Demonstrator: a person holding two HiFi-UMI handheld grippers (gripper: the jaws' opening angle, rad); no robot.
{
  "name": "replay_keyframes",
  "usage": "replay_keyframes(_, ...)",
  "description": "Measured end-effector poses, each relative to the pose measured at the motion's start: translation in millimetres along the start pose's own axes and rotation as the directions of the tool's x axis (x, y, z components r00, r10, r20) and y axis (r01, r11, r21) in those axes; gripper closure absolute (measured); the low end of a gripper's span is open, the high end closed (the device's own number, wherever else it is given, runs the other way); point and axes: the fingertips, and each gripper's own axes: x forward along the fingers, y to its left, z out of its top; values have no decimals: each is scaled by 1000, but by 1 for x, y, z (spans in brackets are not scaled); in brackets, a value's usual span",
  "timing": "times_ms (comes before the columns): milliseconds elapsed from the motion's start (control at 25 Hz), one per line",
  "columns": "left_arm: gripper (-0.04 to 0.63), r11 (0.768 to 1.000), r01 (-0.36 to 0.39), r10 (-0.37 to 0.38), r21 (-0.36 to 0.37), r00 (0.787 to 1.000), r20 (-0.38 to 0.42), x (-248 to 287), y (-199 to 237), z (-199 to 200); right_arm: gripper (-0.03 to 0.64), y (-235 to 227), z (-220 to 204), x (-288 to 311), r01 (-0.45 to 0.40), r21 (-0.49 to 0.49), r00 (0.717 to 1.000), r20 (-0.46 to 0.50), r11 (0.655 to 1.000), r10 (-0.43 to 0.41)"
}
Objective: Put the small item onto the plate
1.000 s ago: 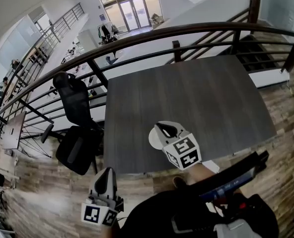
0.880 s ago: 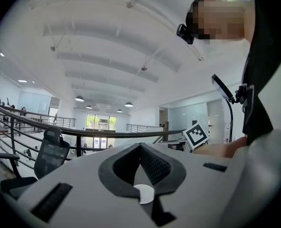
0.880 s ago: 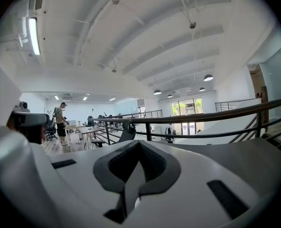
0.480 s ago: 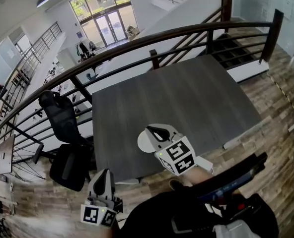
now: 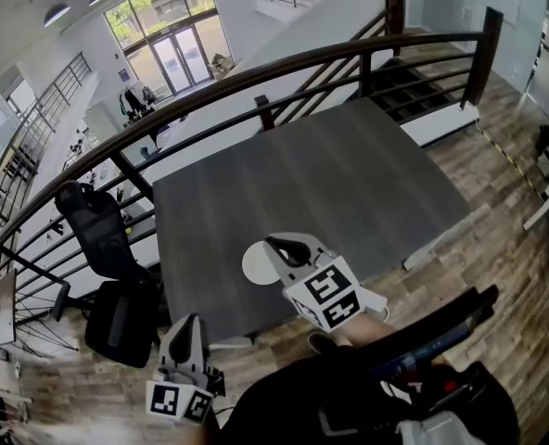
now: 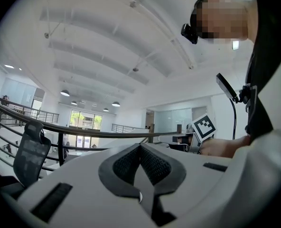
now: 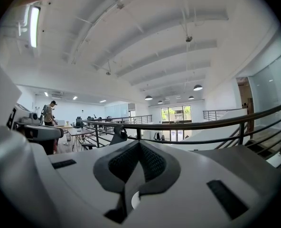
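While over plate (image 5: 255, 265), square-marked right gripper (image 5: 280, 244)

**White grippers, dark pads, marker cubes**

The left gripper (image 6: 140, 148) and the right gripper (image 7: 139, 146) are smooth and white. Each has dark grey, finely ribbed pads (image 7: 153, 163) at the jaws and a black slot (image 7: 223, 194) to either side of them. Behind each gripper's jaws sits a white cube (image 5: 328, 295) bearing black square markers. The person wears a black top (image 5: 349, 401).

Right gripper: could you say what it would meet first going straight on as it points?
Probably the railing beyond the table; the right gripper points roughly level, and nothing shows nearer, though depth is unclear.
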Motion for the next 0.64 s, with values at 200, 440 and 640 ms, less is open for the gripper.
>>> replay_keyframes(200, 592, 1000, 11, -11, -1, 1000, -3, 1, -5, 0, 615, -3, -1, -6, 10, 5, 1000, -4, 1000, -10)
replay_keyframes(440, 592, 1000, 15, -15, -7, 1000, -4, 0, -2, -5, 615, -3, -7, -5, 17, -2, 1000, -5, 1000, -17)
replay_keyframes(640, 592, 1000, 18, -18, -10, 1000, 1, 0, 5, -8, 615, -2, -12, 5, 19, -1, 1000, -14, 1000, -19)
